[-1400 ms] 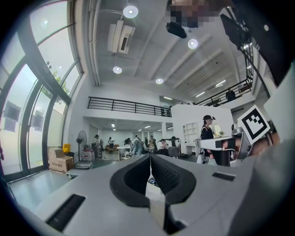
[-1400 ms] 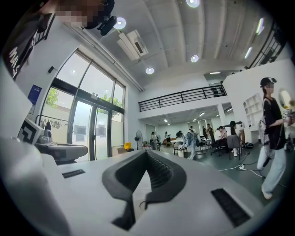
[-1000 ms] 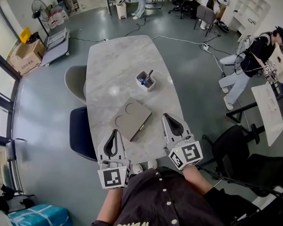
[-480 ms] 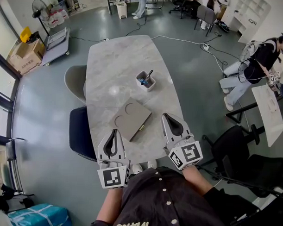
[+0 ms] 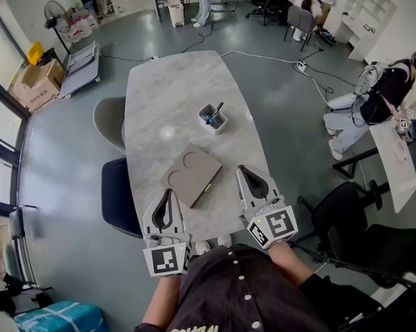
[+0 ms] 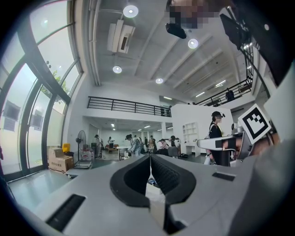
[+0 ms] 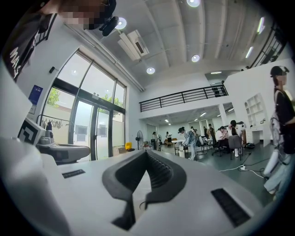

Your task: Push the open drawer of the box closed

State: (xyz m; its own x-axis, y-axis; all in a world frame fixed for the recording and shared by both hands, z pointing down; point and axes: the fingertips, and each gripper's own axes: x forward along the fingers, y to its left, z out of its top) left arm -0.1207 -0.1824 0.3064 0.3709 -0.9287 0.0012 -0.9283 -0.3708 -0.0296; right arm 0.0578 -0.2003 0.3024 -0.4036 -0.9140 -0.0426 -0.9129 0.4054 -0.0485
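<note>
Left hand-held gripper [image 5: 169, 192]: jaws pressed together, empty, at the surface's [image 5: 171, 95] near edge.
Right hand-held gripper [image 5: 243, 169]: likewise closed, empty, just right of the box.
Box [image 5: 192, 174]: flat, between my grippers; drawer opening unclear.
Doing it well: I'd push squarely on the drawer front while bracing the box opposite.

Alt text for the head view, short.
The left gripper and right gripper, both shut, are at the near edge of a grey table, either side of a flat brown box. A pen holder stands beyond.
</note>
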